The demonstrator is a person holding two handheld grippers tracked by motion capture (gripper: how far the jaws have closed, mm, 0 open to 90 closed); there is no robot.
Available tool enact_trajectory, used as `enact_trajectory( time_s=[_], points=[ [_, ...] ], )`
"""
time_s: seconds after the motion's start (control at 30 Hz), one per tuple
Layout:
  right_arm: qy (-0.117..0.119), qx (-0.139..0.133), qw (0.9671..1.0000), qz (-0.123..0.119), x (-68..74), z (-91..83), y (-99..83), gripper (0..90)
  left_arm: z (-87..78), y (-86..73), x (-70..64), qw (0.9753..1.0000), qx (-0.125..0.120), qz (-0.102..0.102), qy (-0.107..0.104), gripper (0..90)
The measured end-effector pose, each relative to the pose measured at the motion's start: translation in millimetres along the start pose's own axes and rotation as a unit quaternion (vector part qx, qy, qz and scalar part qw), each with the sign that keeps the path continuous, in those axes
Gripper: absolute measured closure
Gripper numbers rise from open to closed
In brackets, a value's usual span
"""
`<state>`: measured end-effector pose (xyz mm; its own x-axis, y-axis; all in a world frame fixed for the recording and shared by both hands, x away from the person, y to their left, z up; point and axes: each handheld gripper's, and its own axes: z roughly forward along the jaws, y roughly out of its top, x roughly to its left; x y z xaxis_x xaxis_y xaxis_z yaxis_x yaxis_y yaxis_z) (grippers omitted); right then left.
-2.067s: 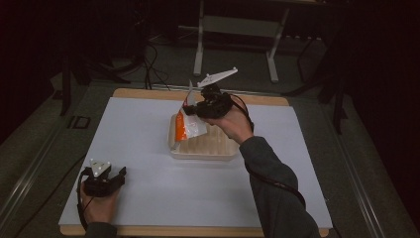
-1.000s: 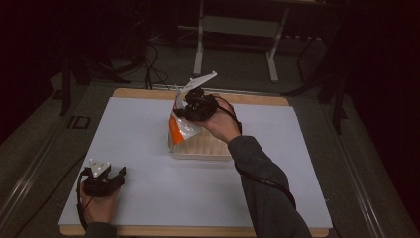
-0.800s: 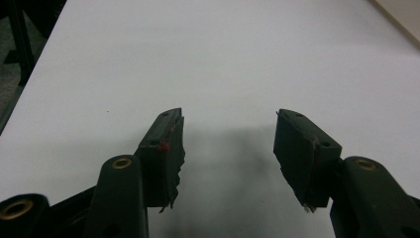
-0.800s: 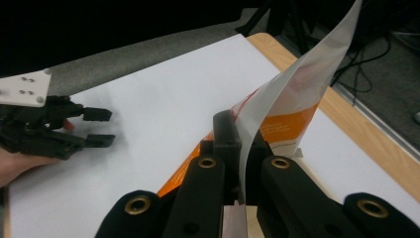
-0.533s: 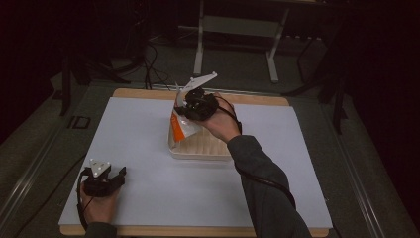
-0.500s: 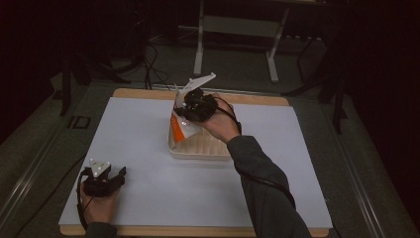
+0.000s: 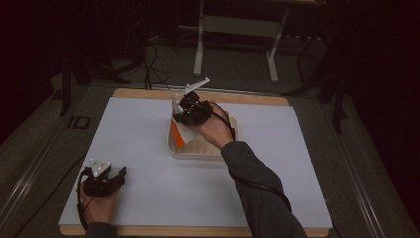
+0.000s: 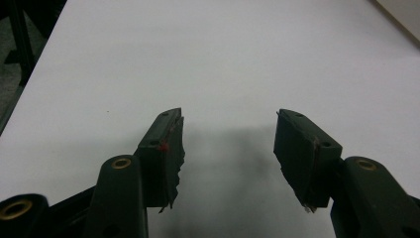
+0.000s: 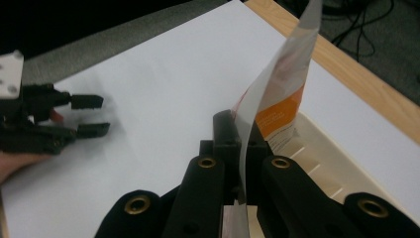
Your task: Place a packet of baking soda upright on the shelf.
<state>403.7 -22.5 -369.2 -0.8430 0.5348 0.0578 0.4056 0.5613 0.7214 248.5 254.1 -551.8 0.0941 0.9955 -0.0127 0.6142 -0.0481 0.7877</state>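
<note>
Right gripper (image 7: 184, 110): jaws closed flat on a thin white-and-orange packet (image 9: 277, 94), pinched near its lower edge, as seen in the right gripper view. Packet standing upright from the jaws, curving slightly, its orange panel facing the tray side. In the high view, held over the 10 o'clock corner of a shallow cream tray (image 7: 225, 148), which sits just past the centre of the white table sheet (image 7: 148, 198) toward 12 o'clock. Packet's lower end inside or touching the tray: cannot tell. Right hand (image 7: 213, 130) wrapped round the gripper body, forearm in a grey sleeve (image 7: 257, 193) rising from 5 o'clock and angled toward 11 o'clock, wrist above the tray. Grey plate on top tilted up toward 1 o'clock.

Left gripper (image 8: 228, 148): jaws spread wide, nothing between them, bare white sheet beneath with a faint shadow. Pads (image 8: 173, 148) frayed at the edges. In the high view, resting low at 8 o'clock on the sheet, well apart from the tray, jaws directed toward 2 o'clock. Left hand (image 7: 99, 206) gripping from behind, entering from 6 o'clock.

Wooden table edge (image 7: 148, 93) exposed along 12 o'clock.
</note>
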Motion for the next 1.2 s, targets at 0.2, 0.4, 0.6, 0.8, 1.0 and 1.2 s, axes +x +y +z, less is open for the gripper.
enact_trajectory(
  time_s=[0.2,0.4,0.6,0.8,1.0,1.2],
  points=[
    [-0.011,0.000,0.9996,0.026,-3.2,5.5,-0.2,83.0,-0.4,-0.1,-0.1,1.0000,-0.002,-0.001,0.000,44.9],
    [0.007,-0.014,0.9992,0.036,-6.9,2.8,-2.5,66.8,-0.3,-0.1,-0.4,1.0000,-0.002,0.000,0.001,44.9],
    [0.041,-0.019,0.9984,0.035,-4.8,1.0,-5.2,52.8,-0.3,-0.2,-0.4,1.0000,-0.003,0.000,0.001,44.9],
    [0.044,-0.031,0.9985,0.012,1.1,-5.2,-4.8,46.6,-0.6,-0.3,-0.4,1.0000,-0.004,-0.001,0.001,44.8],
    [0.050,-0.048,0.9974,0.019,4.5,-18.9,-1.4,42.6,-0.7,-0.2,-0.3,1.0000,-0.004,0.000,0.001,44.7],
    [0.056,-0.067,0.9958,0.028,6.3,-34.4,0.3,42.3,-1.0,-0.3,-0.1,1.0000,-0.005,-0.002,0.001,44.7]
  ],
)
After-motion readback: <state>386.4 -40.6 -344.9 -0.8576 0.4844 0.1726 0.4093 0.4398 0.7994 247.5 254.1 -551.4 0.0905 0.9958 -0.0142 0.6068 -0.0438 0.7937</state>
